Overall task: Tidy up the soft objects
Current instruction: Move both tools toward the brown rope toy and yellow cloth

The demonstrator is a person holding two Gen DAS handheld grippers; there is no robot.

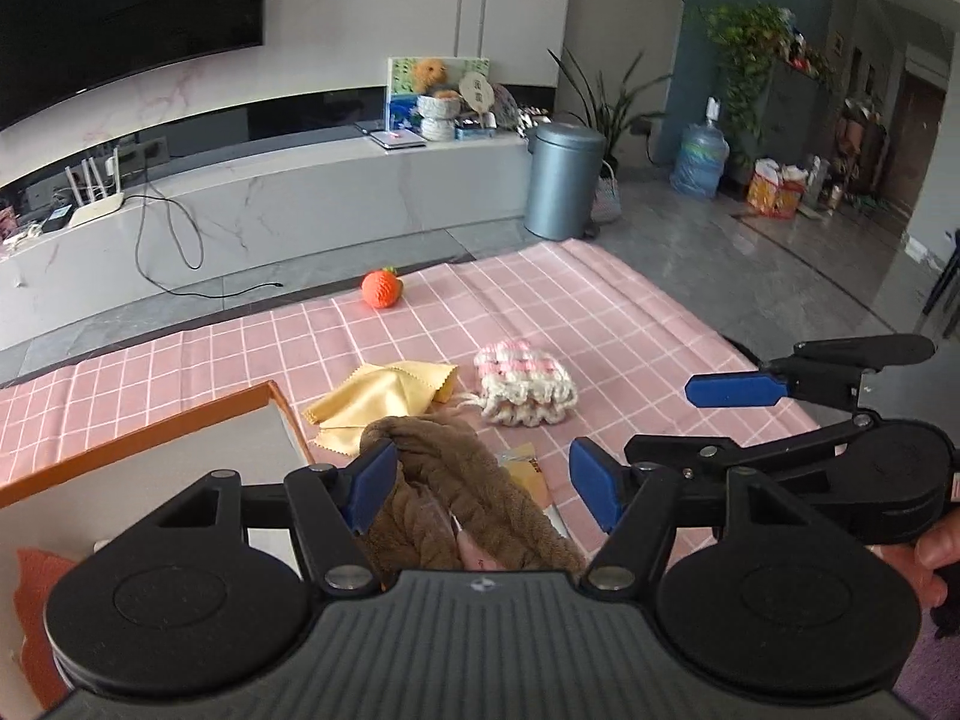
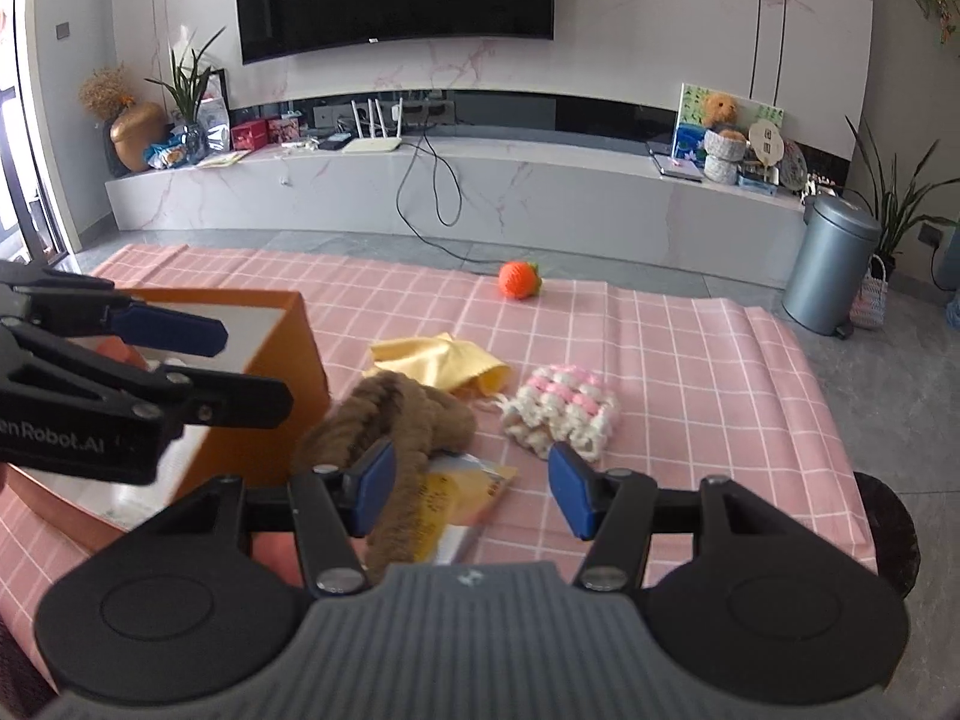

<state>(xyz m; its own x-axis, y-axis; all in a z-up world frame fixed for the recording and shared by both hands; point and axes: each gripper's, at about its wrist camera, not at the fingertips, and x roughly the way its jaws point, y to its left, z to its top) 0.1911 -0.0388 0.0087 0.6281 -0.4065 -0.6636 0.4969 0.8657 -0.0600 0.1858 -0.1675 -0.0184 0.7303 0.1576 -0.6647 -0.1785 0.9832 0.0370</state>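
Note:
A brown fuzzy towel [image 1: 456, 492] lies bunched on the pink checked cloth, on top of a yellow packet [image 1: 525, 468]. My left gripper [image 1: 483, 483] is open, its jaws on either side of the towel. My right gripper [image 2: 471, 486] is open just right of the towel [image 2: 390, 420], above the yellow packet [image 2: 462, 492]. A yellow cloth [image 1: 384, 396] [image 2: 444, 360], a pink-and-white knitted piece [image 1: 525, 387] [image 2: 561, 411] and an orange knitted ball [image 1: 381, 288] [image 2: 519, 279] lie farther out. An orange box [image 1: 150, 420] [image 2: 264, 372] stands at the left with something orange inside.
The pink checked cloth [image 2: 690, 360] covers a low table; its far and right edges drop to the grey floor. A grey bin [image 2: 831, 264], plants and a marble TV bench [image 2: 480, 192] stand beyond. The other gripper shows in each view: the right one in mine [image 1: 720, 420], the left one [image 2: 198, 360].

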